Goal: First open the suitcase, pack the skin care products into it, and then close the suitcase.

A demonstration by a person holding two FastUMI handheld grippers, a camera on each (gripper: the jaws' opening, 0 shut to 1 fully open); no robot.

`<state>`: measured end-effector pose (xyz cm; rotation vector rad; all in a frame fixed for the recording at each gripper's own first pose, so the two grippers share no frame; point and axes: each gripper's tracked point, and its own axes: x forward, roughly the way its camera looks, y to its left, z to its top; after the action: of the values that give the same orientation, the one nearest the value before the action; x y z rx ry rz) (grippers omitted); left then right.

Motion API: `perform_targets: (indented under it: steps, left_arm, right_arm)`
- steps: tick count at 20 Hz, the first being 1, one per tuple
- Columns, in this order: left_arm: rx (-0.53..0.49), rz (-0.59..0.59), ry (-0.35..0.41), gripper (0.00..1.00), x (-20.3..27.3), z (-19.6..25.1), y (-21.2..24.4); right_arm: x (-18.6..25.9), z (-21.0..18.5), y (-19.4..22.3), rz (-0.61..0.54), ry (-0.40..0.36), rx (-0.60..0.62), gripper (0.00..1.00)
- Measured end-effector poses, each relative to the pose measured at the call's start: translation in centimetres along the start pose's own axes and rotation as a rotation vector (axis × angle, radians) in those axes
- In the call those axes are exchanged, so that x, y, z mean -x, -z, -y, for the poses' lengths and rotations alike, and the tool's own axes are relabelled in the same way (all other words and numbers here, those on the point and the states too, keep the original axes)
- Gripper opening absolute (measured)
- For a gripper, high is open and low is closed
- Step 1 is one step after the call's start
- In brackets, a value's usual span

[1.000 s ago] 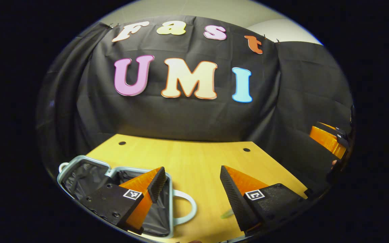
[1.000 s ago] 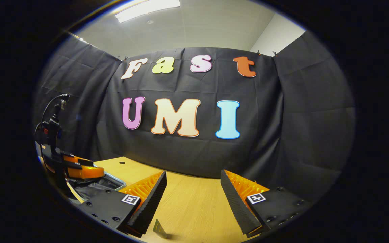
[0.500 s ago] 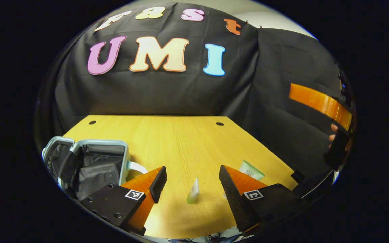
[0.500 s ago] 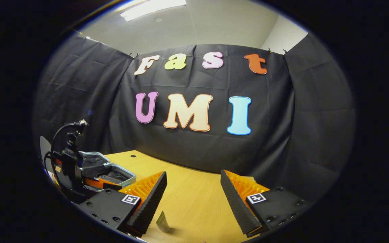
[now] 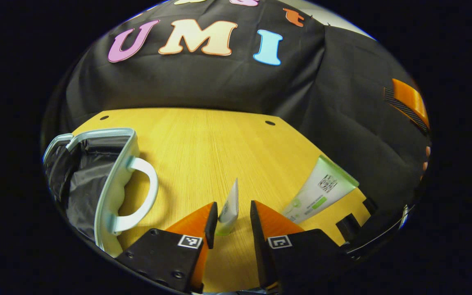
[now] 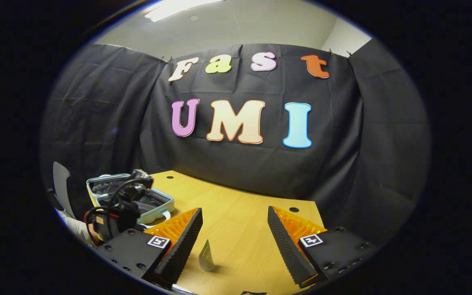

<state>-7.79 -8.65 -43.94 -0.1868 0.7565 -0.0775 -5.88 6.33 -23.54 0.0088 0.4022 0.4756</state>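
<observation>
A small pale tube stands upright on the wooden table. My left gripper has its fingers narrowed on either side of it, with a gap still showing on the right. A larger white and green tube lies to the right. The open suitcase, pale blue with a dark lining and a white handle, lies at the left. My right gripper hangs open above the table with nothing in it; the small tube stands below it, and the suitcase lies beyond.
The other gripper and a hand show at the right edge of the left gripper view. The left gripper's body with its cables is at the lower left of the right gripper view. Black cloth walls close the table's back and right.
My left gripper has dropped and moved in on the small tube, and its fingers have narrowed around it. The right gripper has shifted only slightly and stays open.
</observation>
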Motion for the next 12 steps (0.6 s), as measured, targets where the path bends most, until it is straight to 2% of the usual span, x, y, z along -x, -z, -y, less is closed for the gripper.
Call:
perform_targets:
  steps: [2,3,7,12]
  left_arm:
    - [0.002,0.0,0.012,0.2,-0.5,0.3,0.0]
    - [0.009,-0.015,0.032,0.16,0.0,0.8,0.0]
    - [0.018,-0.022,0.038,0.1,1.0,0.9,-1.2]
    - [0.017,0.015,-0.006,0.09,5.0,0.0,-4.7]
  right_arm:
    - [-0.1,-1.0,1.3,-0.015,-0.027,0.003,0.99]
    - [-0.2,-1.7,2.2,-0.026,-0.042,0.008,0.99]
    - [-1.1,-3.4,7.1,-0.102,-0.082,0.028,0.99]
    - [-2.6,-5.0,13.7,-0.235,-0.112,0.013,0.99]
